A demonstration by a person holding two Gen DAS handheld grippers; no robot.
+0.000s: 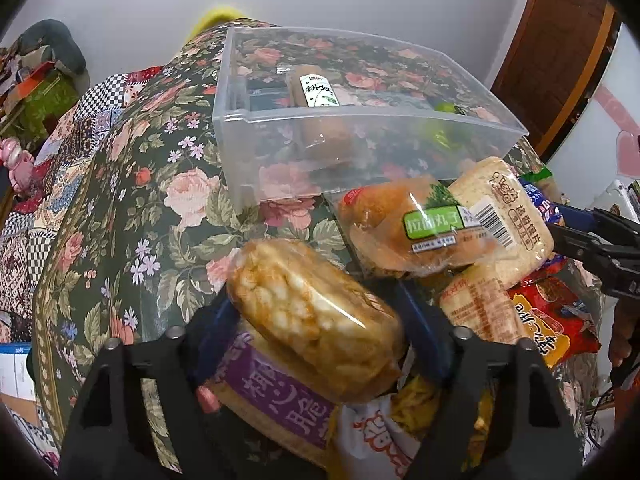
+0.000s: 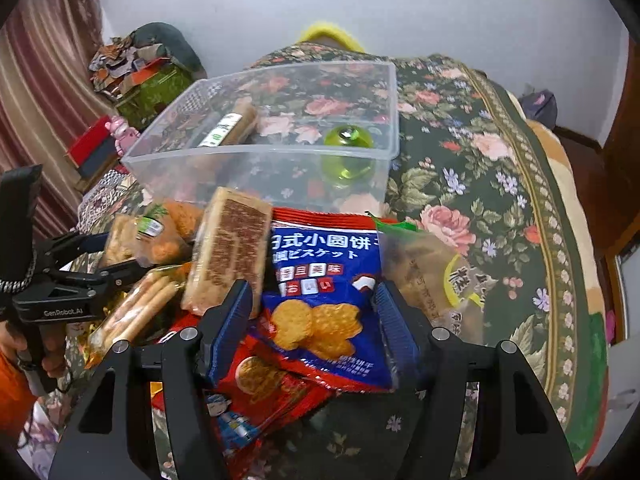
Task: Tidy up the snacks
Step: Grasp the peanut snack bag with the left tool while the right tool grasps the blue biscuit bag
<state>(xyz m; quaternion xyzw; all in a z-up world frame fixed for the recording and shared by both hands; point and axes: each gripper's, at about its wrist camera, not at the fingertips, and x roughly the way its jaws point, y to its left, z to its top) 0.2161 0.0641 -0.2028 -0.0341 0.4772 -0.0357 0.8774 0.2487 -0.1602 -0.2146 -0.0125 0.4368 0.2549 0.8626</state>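
1. The left tongs (image 1: 316, 344) are straddling a clear-wrapped rice cracker pack (image 1: 316, 316) on top of the snack heap. The blue pads are flanking the pack's two ends, yet I cannot tell whether they are pressing on it. The pack's long axis is running across the gap, from the near-left pad toward the far-right one, so any squeeze would be acting along its length.

2. Just beneath that pack, a purple-labelled packet (image 1: 276, 396) is lying tilted, and a fingertip is showing beside the left pad.

3. The right tongs (image 2: 316, 320) are standing released over a blue biscuit bag (image 2: 332, 300). The bag is lying flat between the pads with a sliver of space on either side, its long axis pointing away from the tongs toward the bin, resting on a red packet (image 2: 260, 396).

4. Just beyond the left pad of the right tongs, a tall wafer pack (image 2: 232, 248) is leaning upright, close enough to snag, in my judgement.

5. Farther ahead of both tongs, the clear plastic bin (image 1: 240, 136) is sitting on the floral-covered tabletop (image 1: 132, 216), already holding a brown roll-shaped snack (image 1: 320, 112) and a green object (image 2: 347, 148).

6. The bin is lying straight ahead of both tongs, seemingly a little nearer the left ones, so each carry should be a short forward lift over the near wall.
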